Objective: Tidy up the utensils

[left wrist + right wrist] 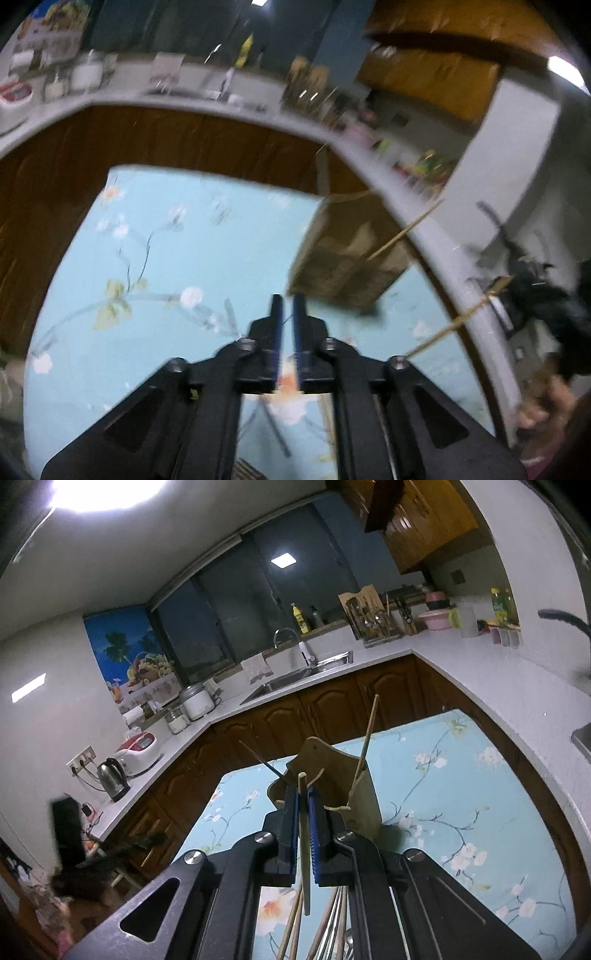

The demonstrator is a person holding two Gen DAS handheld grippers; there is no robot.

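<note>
right gripper [303,805]: blue-padded jaws pressed together on a thin pale wooden chopstick [303,834]. stick runs upright through the pads, round tip poking out just above them, lower end hanging below the jaws

left gripper [287,314]: jaws nearly together, narrow slit between the dark blue pads, nothing visible in the slit. left view is motion-blurred, so fine detail is unreliable

light bamboo utensil holder with a curved cut-out top [332,782] stands on the table covered by a light-blue floral cloth [461,812], directly beyond the right gripper's fingertips, slightly to their right in the right wrist view. whether the jaws touch its front wall: cannot tell. in the left wrist view the same holder [347,258] sits just beyond and right of the left fingertips, near the table's far right side

already in the holder: one pale wooden chopstick [367,738] leaning up out of the right compartment, one thin dark stick [264,762] angled out to the upper left

more loose utensils [325,926] lie on the cloth under the right gripper, near edge of the table: pale wooden sticks plus some shiny metal pieces, types not readable

left view also shows two thin pale sticks [406,232] crossing its right side, blurred; what they rest on is unclear

grey L-shaped kitchen counter with brown wooden cabinet doors [295,712] wraps the far and right sides of the table
</note>
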